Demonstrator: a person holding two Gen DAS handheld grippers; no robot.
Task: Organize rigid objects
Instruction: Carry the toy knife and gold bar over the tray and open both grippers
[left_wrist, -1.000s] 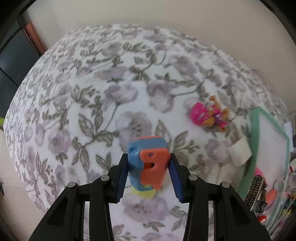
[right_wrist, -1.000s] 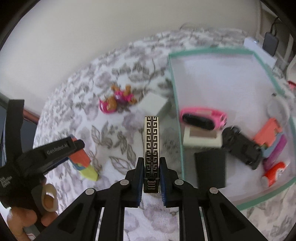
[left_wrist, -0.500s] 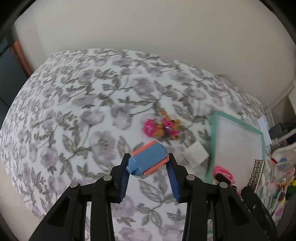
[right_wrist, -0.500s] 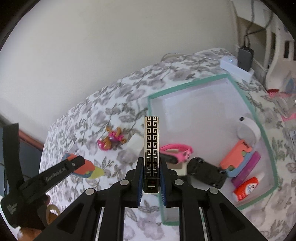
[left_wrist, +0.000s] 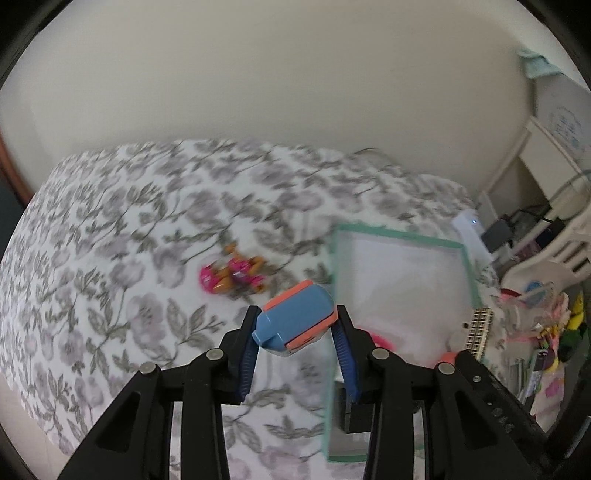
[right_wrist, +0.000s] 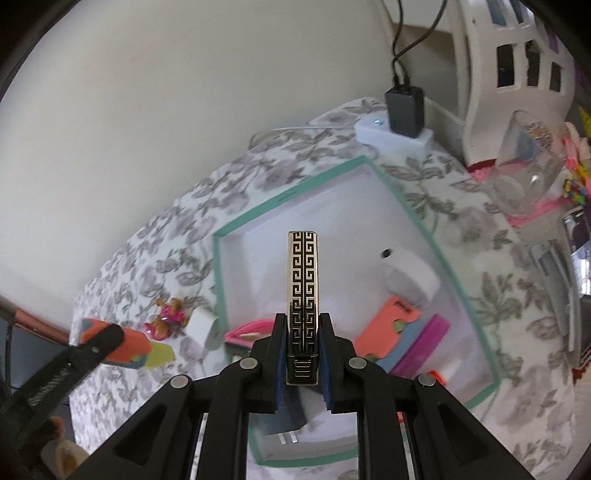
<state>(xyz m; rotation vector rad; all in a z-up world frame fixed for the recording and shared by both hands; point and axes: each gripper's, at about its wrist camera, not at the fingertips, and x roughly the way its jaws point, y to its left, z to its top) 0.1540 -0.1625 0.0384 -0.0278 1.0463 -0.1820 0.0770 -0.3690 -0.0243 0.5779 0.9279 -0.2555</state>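
home bedroom, floral bedspread (left_wrist: 122, 236) (toys around)

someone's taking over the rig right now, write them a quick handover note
Left gripper: shut on the blue and orange block, held in the air at the near edge of the green-rimmed tray.
Right gripper: shut on the black and gold patterned bar, held upright above the tray.
Done: tray already holds the pink band, a white round piece and stacked flat pieces.
Left: put both held items in the tray, then fetch the pink toy and white block from the floral cloth.
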